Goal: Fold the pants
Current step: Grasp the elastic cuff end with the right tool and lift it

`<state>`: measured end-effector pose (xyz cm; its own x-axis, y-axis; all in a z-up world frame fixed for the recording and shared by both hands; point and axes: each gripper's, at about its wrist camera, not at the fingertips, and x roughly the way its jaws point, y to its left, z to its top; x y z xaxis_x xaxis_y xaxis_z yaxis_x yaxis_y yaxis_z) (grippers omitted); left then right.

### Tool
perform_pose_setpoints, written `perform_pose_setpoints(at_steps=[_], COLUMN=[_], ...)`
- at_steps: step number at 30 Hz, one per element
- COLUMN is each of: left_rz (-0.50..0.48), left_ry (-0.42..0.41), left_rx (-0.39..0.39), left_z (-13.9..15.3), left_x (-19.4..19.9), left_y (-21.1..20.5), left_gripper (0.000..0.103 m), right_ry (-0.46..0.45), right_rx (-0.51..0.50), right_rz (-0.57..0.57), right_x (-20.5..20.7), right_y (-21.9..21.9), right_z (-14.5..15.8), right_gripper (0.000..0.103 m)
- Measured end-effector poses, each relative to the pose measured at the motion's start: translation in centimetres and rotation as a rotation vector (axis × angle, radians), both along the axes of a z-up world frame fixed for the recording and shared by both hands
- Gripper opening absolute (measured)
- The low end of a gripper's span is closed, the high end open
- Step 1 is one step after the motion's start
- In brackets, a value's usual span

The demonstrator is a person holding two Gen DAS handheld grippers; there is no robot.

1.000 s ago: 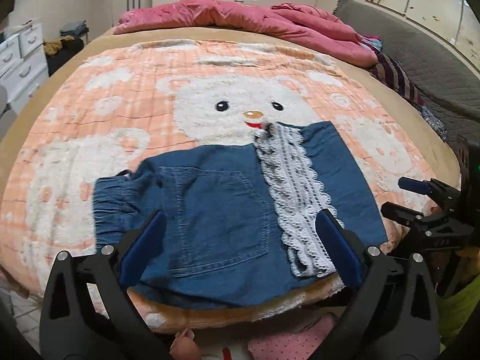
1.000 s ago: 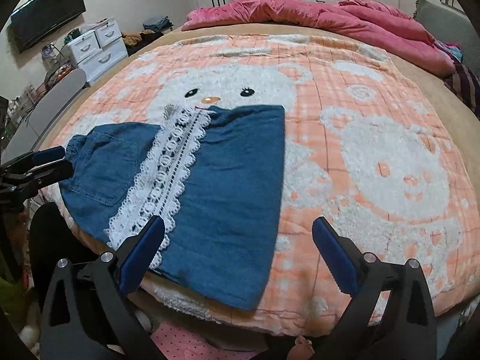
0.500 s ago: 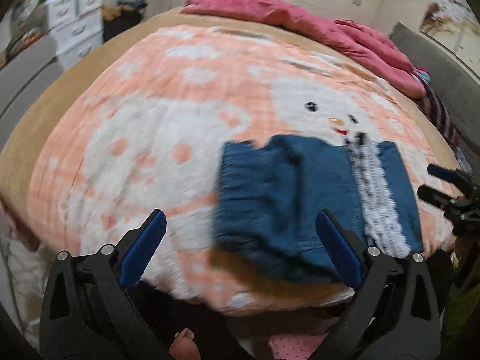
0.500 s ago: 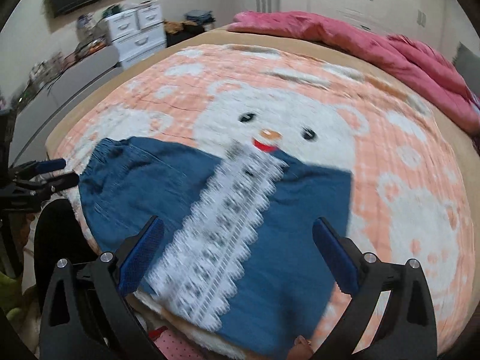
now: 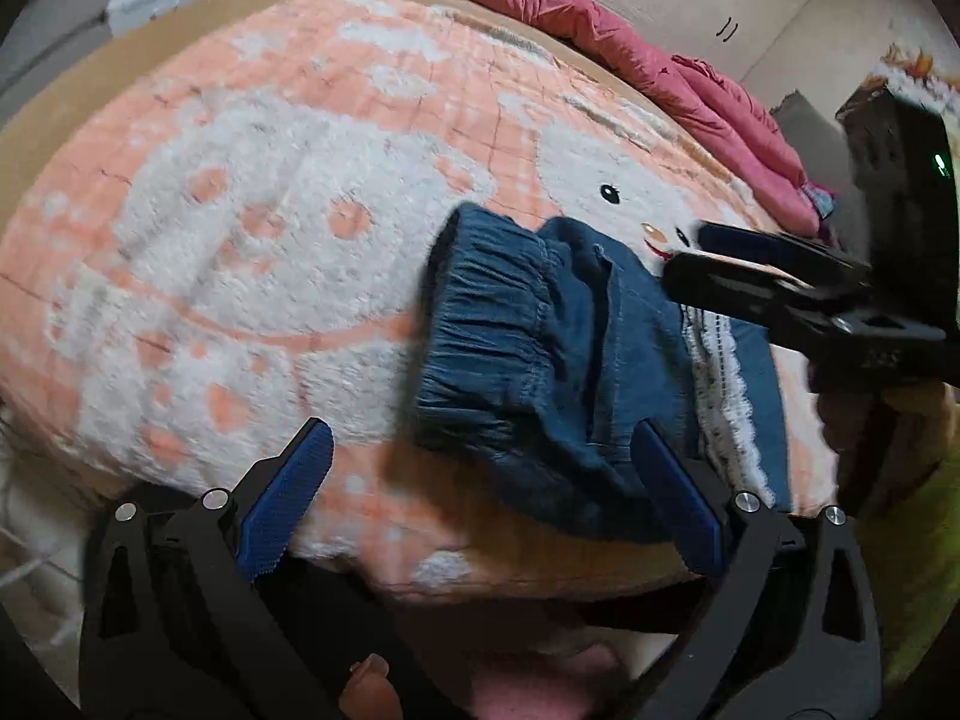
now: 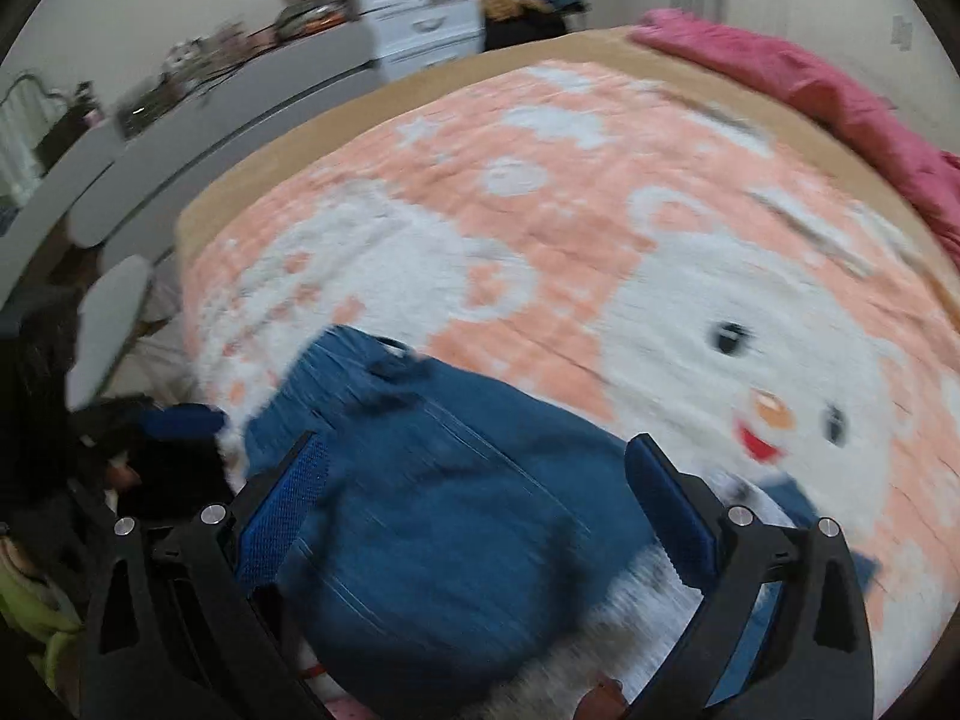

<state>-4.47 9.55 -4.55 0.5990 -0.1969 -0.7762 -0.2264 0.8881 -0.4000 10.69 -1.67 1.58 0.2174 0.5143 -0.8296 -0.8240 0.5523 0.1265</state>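
Observation:
Blue denim pants (image 5: 540, 354) with a white lace trim (image 5: 720, 384) lie folded on an orange bear-print blanket (image 5: 252, 252) near the bed's front edge. The elastic waistband (image 5: 486, 324) faces left. My left gripper (image 5: 480, 498) is open and empty, just in front of the waistband end. My right gripper (image 6: 474, 510) is open and empty, low over the denim (image 6: 432, 516). It also shows in the left wrist view (image 5: 780, 282) over the lace end. The right wrist view is blurred.
A pink quilt (image 5: 630, 66) lies bunched along the far side of the bed. White drawers (image 6: 420, 6) and a grey bench (image 6: 198, 138) stand left of the bed. The blanket's front edge (image 5: 480, 558) drops off just below the pants.
Both grippers have swung to the left and come closer to the pants. The right gripper now hovers low over the denim. The pants have not moved.

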Motion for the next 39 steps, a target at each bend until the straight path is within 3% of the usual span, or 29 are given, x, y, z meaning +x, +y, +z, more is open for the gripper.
perform_pose_setpoints(at_steps=[3, 5, 7, 9, 10, 14, 17, 21, 27, 33, 34, 35, 39], left_rz=[0.009, 0.001, -0.010, -0.009, -0.007, -0.008, -0.009, -0.013, -0.018, -0.100, -0.112, -0.132, -0.189], left_ry=[0.013, 0.014, 0.023, 0.032, 0.032, 0.040, 0.041, 0.035, -0.026, -0.098, -0.101, -0.110, -0.125], left_rx=[-0.036, -0.047, -0.028, -0.032, -0.037, -0.050, -0.049, -0.076, -0.129, -0.336, -0.362, -0.390, -0.329], left_z=[-0.8, -1.1, -1.5, -1.9, -2.1, -2.6, -2.8, -2.9, -1.6, -1.3, -1.3, -1.0, 1.3], left_x=[0.5, 0.8, 1.1, 1.3, 1.4, 1.7, 1.7, 1.9, 1.7, 3.4, 3.7, 4.1, 4.9], left_y=[-0.1, -0.2, -0.5, -0.4, -0.3, -0.1, -0.1, 0.3, 0.9, 0.2, -0.1, -0.6, -3.7], left_gripper=[0.076, 0.059, 0.053, 0.051, 0.051, 0.051, 0.051, 0.052, 0.072, 0.074, 0.068, 0.053, 0.044], right_ry=[0.014, 0.034, 0.055, 0.086, 0.107, 0.149, 0.204, 0.216, 0.243, 0.214, 0.205, 0.196, 0.156], right_rx=[-0.027, -0.035, -0.040, -0.049, -0.055, -0.078, -0.095, -0.055, 0.158, 0.295, 0.307, 0.313, 0.334], right_rz=[0.063, 0.114, 0.146, 0.182, 0.205, 0.266, 0.313, 0.325, 0.346, 0.381, 0.376, 0.370, 0.321], right_x=[0.4, 0.6, 0.9, 1.2, 1.3, 1.4, 1.1, 1.2, 2.4, 2.2, 2.3, 2.3, 3.0], right_y=[2.5, 3.7, 4.7, 5.9, 6.4, 8.3, 9.3, 8.8, 4.3, -0.3, -1.0, -1.9, -5.3], right_z=[-0.6, -1.0, -1.4, -1.9, -2.2, -3.4, -4.8, -4.8, -1.1, 1.7, 2.0, 2.3, 3.2], right_gripper=[0.098, 0.097, 0.096, 0.080, 0.077, 0.075, 0.045, 0.034, 0.031, 0.031, 0.031, 0.031, 0.031])
